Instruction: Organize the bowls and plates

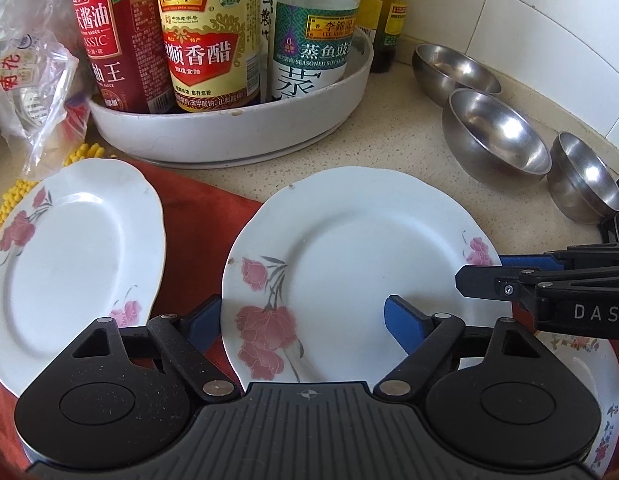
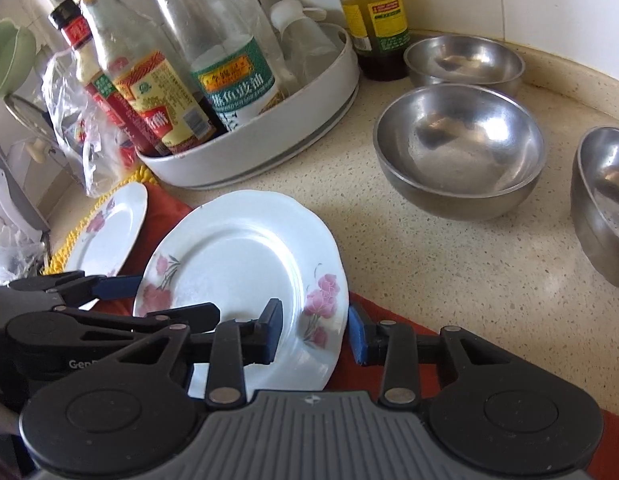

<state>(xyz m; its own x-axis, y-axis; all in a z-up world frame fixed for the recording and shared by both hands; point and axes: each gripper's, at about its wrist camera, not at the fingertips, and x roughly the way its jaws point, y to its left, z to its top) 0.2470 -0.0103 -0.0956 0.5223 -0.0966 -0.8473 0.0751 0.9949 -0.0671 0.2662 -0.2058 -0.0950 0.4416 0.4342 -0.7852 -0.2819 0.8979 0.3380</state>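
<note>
Right, the action is on the white flowered plate (image 1: pixel 349 248), lying flat at the front of the speckled counter (image 1: pixel 409 140) with its near side over a red cloth (image 1: pixel 205 208). The left gripper (image 1: pixel 305 320) stands wide open across the plate's left rim: one blue pad sits off the edge above the cloth, the other hangs over the plate's face, and neither presses on it. The right gripper (image 2: pixel 315 334) comes in from the opposite side with a much narrower gap, the plate's right rim between its pads. From the right wrist view one pad is over the plate and the other just outside the rim; whether they actually pinch it, I cannot tell.

To the left, a second flowered plate (image 1: pixel 69 248) rests on the same cloth, close beside the first. A third, busier-patterned plate (image 1: pixel 589 380) peeks out at the bottom right. Three steel bowls (image 1: pixel 497 136) stand in a row along the tiled wall, upright and unstacked. Behind the plates, a round white tray (image 1: pixel 229 136) holds sauce bottles (image 1: pixel 201 40).
</note>
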